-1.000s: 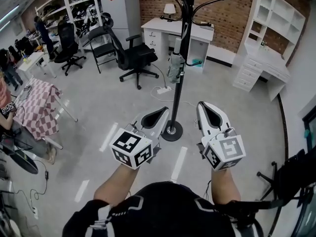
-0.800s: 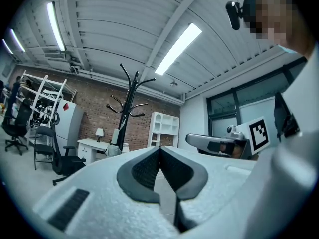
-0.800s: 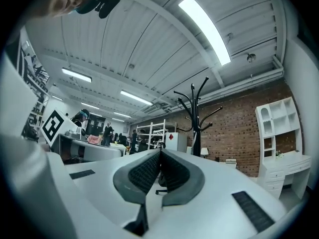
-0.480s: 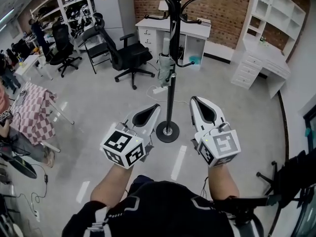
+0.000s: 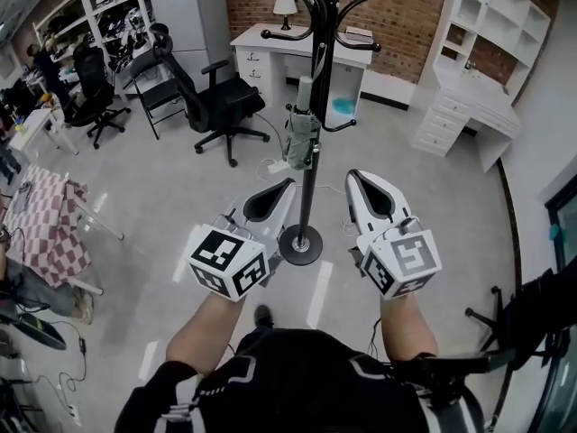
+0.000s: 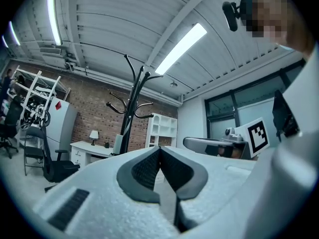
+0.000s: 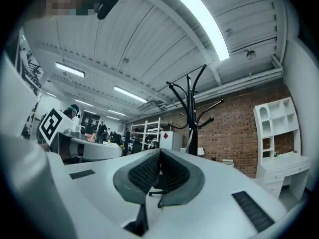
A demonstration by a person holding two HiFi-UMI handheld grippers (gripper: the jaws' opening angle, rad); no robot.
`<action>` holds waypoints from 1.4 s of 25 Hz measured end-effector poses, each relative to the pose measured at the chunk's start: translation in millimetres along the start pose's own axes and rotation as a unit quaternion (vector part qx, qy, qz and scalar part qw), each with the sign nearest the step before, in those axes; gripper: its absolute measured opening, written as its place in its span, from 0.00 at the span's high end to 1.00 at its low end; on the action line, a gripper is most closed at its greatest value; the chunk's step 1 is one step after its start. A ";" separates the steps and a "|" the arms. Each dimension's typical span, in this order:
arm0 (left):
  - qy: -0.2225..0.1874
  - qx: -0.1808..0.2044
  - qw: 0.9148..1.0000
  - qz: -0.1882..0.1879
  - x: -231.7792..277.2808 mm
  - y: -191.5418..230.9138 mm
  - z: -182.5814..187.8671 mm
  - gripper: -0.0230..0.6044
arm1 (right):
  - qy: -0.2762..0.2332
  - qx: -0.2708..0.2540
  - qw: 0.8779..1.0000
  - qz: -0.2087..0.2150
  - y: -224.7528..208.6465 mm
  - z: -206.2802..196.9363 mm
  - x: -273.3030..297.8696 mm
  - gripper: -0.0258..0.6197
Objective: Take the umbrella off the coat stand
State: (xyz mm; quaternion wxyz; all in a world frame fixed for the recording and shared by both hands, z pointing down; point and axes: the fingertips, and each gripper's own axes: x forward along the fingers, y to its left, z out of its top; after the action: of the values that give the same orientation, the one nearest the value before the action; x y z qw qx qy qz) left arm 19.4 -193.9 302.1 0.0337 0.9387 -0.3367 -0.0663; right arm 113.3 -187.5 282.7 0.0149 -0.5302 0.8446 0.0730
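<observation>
Both grippers low, either side of coat stand (image 5: 311,70). Left gripper (image 5: 283,188) left of pole, right gripper (image 5: 353,178) right of it. Fingers of each pressed together, nothing held. Umbrella (image 5: 299,141) folded, hanging partway up pole on its left side (hanging loop too small to make out). Looks like approach stage. Best play: raise left gripper, part fingers, clamp umbrella's body squarely, lift upward first, then draw away from stand.

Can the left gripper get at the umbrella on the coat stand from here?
Probably yes. The umbrella hangs on the left side of the coat stand, ahead of the left gripper, and nothing stands between them. The jaws are shut, though, so they would have to open first.
</observation>
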 end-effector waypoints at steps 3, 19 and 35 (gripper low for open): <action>-0.006 -0.002 1.000 -0.006 11.5 22.6 7.1 0.95 | -0.001 -0.005 1.000 -0.005 -2.2 2.4 22.1 0.95; -0.021 -0.003 0.998 -0.061 59.5 100.0 30.6 0.95 | 0.003 -0.002 0.997 -0.077 -17.0 -2.3 99.6 0.95; -0.027 0.012 0.997 -0.076 131.4 139.7 47.0 0.95 | -0.003 0.004 0.995 -0.103 -58.3 -2.4 155.7 0.95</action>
State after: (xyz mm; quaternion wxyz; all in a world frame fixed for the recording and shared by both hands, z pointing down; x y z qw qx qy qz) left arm 25.3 -386.1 257.2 0.0086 0.9597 -0.2660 -0.0899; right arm 97.7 -351.8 262.8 0.0269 -0.6140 0.7858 0.0692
